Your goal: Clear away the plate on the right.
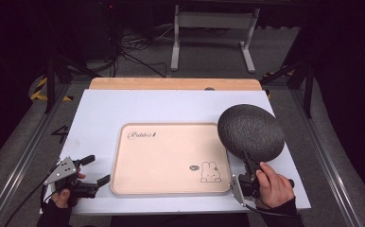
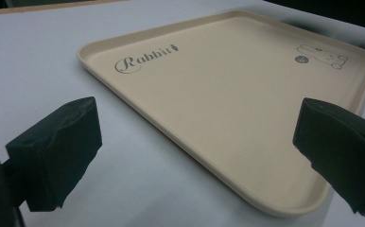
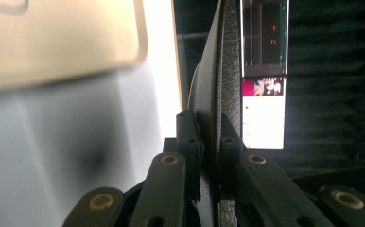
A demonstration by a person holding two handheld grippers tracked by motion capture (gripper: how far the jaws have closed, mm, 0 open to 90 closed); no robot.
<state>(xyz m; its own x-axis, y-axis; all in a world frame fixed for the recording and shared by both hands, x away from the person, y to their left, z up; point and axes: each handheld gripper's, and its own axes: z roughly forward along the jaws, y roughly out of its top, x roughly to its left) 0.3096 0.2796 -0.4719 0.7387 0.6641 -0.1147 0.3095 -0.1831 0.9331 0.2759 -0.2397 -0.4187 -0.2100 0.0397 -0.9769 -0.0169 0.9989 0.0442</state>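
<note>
While the left gripper (image 1: pixel 95 169) rests released beside the tray (image 1: pixel 124 187), the right gripper (image 1: pixel 245 161) grasps a tilted dark plate (image 1: pixel 250 131).

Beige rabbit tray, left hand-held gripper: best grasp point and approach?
Grip the tray by its raised rim at the near-left corner, coming in low from the left with one jaw over the lip and one under. It lies flat on the table, and the left hand-held gripper is open beside that corner.
</note>
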